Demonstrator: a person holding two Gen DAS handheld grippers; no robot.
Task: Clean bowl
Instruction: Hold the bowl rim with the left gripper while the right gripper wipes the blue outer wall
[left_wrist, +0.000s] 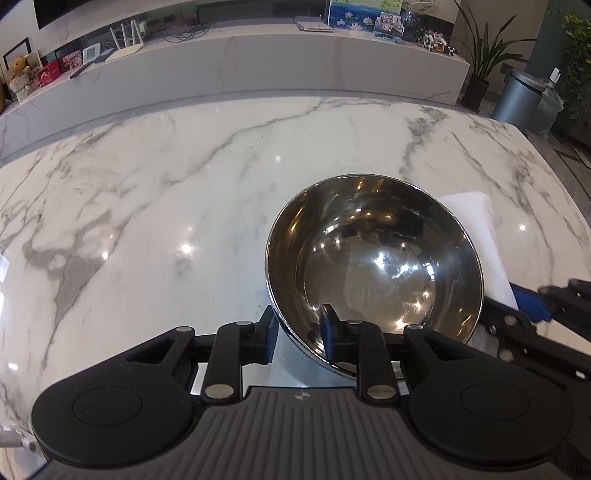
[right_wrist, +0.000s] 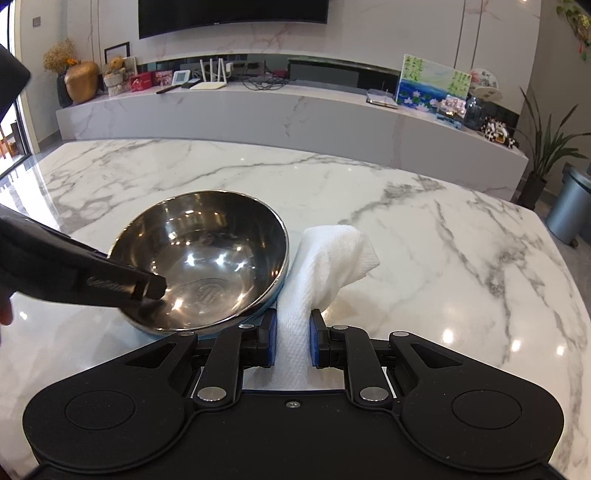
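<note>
Left wrist view: left gripper is clamped on the near rim of the stainless steel bowl. One blue pad sits outside the wall, the other inside, jaws nearly closed with only the thin wall between them. Bowl sits tilted, mouth facing the camera, on the white marble table, right of centre. White paper towel shows behind and right of the bowl, partly hidden by it. Right gripper enters from the right edge, blue pad visible; can't read its grip from this angle.

Right wrist view: right gripper is pinched on the paper towel, narrow gap, towel bunched between both blue pads and fanning out ahead onto the table. Bowl lies just left of the towel, its rim touching or nearly touching it; can't tell which. Left gripper comes in from the left, one finger inside the bowl at the near-left rim. Bowl interior is shiny, with a stamped logo at the bottom.
</note>
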